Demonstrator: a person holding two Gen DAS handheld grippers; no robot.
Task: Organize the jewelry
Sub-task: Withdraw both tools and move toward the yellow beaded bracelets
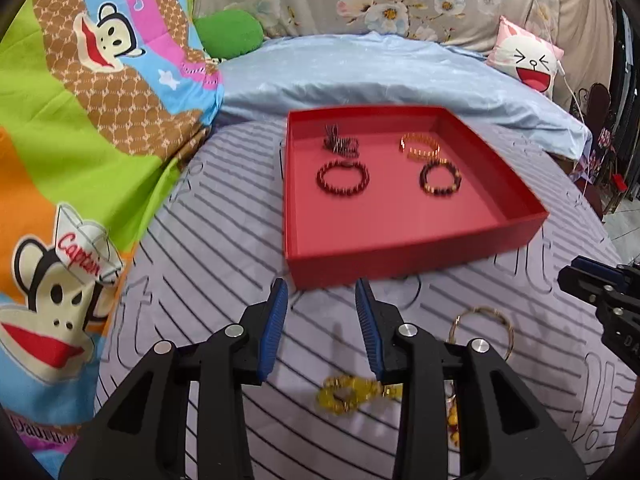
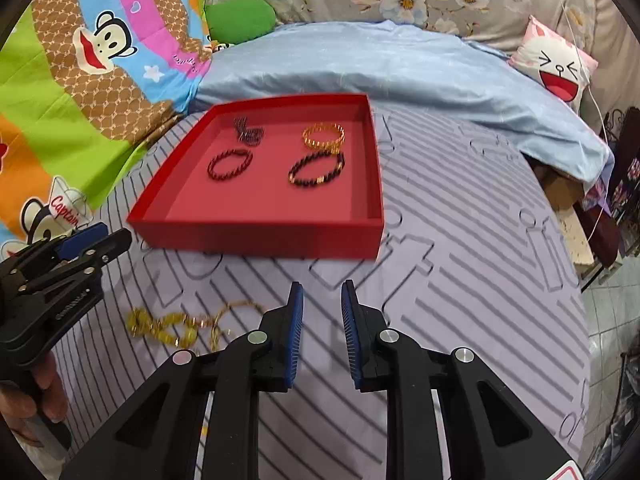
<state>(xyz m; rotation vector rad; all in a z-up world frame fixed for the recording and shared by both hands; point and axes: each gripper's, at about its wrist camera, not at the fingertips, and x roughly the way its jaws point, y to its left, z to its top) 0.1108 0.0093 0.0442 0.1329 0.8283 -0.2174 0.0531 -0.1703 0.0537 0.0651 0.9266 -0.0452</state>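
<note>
A red tray [image 1: 400,256] [image 2: 256,236] on the striped bed holds several bracelets: a dark red one [image 1: 343,177] [image 2: 229,164], a black and gold one [image 1: 440,178] [image 2: 317,168], a gold one [image 1: 420,147] [image 2: 323,136] and a dark striped one [image 1: 340,143] [image 2: 249,131]. A yellow bead bracelet [image 1: 346,394] [image 2: 160,326] and a thin gold bangle [image 1: 482,330] [image 2: 232,312] lie on the sheet in front of the tray. My left gripper [image 1: 322,292] is open and empty above the yellow bracelet. My right gripper [image 2: 322,292] is open and empty, right of the loose pieces.
A cartoon monkey blanket [image 1: 80,140] is bunched at the left. A light blue quilt [image 1: 380,68] lies behind the tray. A pink cat cushion [image 1: 528,60] sits at the back right. The bed edge drops to the floor [image 2: 616,300] at the right.
</note>
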